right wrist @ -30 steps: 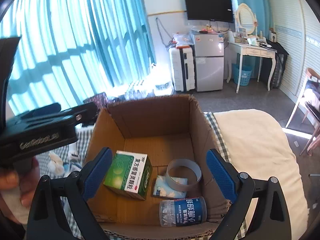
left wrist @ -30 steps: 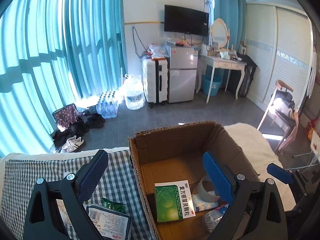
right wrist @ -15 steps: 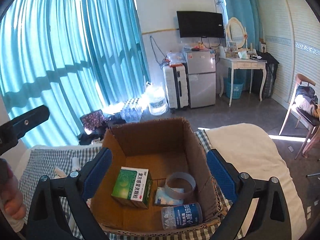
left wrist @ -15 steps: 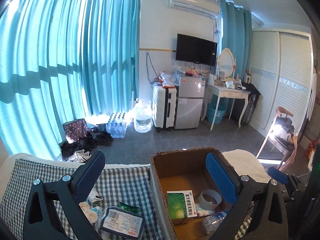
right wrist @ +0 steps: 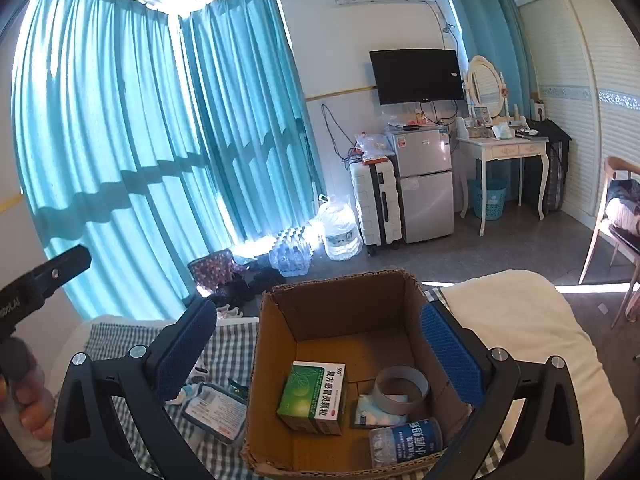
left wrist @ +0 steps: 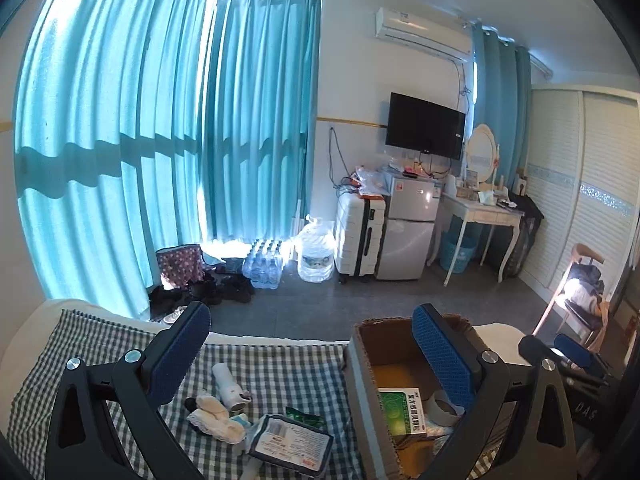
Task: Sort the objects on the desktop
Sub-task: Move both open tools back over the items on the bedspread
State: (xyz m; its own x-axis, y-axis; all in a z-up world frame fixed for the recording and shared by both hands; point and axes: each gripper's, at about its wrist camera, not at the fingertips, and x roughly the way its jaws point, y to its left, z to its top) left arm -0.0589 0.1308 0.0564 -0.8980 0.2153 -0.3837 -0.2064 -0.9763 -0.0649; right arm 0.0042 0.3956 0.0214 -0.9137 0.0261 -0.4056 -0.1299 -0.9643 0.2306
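Left gripper: your fingers spread wide, empty.
Right gripper: same, gaping, nothing held.
Cardboard box: on the checked cloth, holds green medicine box, tape roll, bottle.
Flat pouch: on cloth, left of box.

Daylight through curtains; fisheye-bent edges; sharp focus

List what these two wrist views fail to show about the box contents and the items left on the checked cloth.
- Flat pack, right wrist view: mostly covered by the tape roll.
- Bottle, right wrist view: its cap end is hidden behind the cardboard box front wall.
- Bottle, left wrist view: hidden by the gripper finger.
- Green packet, left wrist view: partly under the white pouch; print too small.
- Pouch label: too small in both views.
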